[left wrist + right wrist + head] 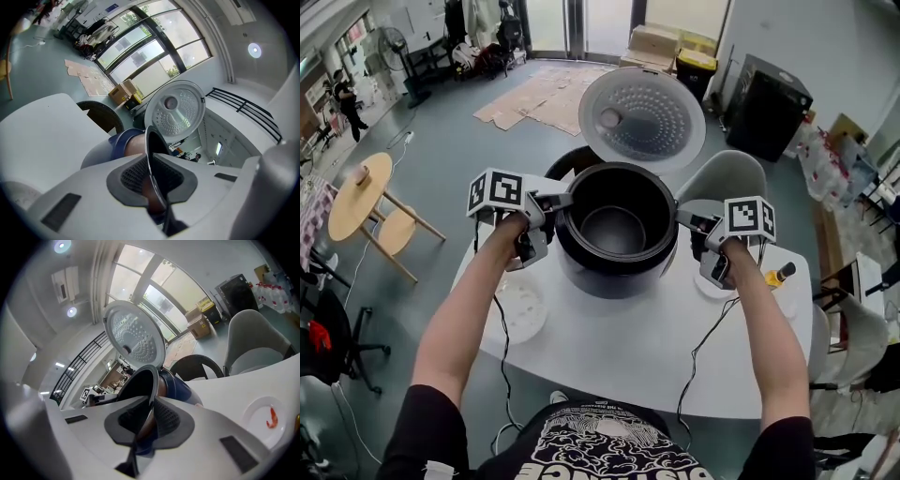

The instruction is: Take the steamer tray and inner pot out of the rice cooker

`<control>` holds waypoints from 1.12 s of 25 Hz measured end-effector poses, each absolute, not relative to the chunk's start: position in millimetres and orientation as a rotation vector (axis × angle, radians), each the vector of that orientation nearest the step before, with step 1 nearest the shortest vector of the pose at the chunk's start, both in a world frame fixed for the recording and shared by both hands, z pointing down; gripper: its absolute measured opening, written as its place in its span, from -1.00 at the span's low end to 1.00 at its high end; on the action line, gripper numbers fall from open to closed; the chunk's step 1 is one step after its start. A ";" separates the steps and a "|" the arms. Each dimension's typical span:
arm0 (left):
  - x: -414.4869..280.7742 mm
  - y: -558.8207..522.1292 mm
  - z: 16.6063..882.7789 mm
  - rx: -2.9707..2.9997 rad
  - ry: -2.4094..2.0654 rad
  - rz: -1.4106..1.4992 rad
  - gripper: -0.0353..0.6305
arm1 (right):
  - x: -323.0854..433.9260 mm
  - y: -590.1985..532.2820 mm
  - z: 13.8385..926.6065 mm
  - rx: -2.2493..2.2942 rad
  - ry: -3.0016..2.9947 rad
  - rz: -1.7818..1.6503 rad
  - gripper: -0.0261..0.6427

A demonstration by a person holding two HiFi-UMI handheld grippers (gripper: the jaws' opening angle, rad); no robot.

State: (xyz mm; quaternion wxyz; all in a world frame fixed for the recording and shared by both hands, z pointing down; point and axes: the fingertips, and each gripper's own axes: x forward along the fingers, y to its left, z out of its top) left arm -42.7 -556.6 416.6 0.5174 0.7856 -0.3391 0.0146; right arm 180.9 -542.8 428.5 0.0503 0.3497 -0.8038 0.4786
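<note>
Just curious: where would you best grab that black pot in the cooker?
Probably its thin rim, pinched from left and right: the pot is round, handleless, and only the rim clears the cooker. The left gripper and right gripper clamp there.

The person wears a black T-shirt [609, 452] with white print. The left tongs [565, 200] and right tongs [682, 216] are white, with black-and-white marker cubes [497, 190] and thin black cables [502, 356].

the rice cooker [614, 277] sits mid-table [628, 361] with the inner pot [614, 230] in it and the lid [642, 117] open at its 12 o'clock. the left gripper [562, 200] is on the pot's rim at 9 o'clock, the right gripper [684, 217] at 3. on the table a dish [522, 309] lies at 8 o'clock and a plate [705, 284] at 4. behind the table one chair [572, 161] stands at 11 and another chair [727, 178] at 1.
</note>
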 end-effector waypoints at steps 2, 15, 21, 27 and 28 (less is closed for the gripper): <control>-40.7 -552.8 404.8 1.914 -0.816 0.025 -0.77 | 182.7 -538.3 419.9 1.085 -2.460 1.427 -0.78; -32.9 -526.7 331.8 2.109 -0.854 -0.069 -0.80 | 193.7 -513.8 350.9 1.240 -2.594 1.303 -0.81; -38.5 -503.1 291.7 2.196 -0.843 -0.105 -0.80 | 190.4 -489.8 312.0 1.322 -2.626 1.185 -0.81; -19.4 -481.8 264.2 2.265 -0.804 -0.115 -0.79 | 206.5 -460.9 286.1 1.387 -2.647 1.155 -0.81; -20.0 -479.0 262.4 2.273 -0.793 -0.117 -0.79 | 207.0 -456.3 283.9 1.408 -2.640 1.132 -0.81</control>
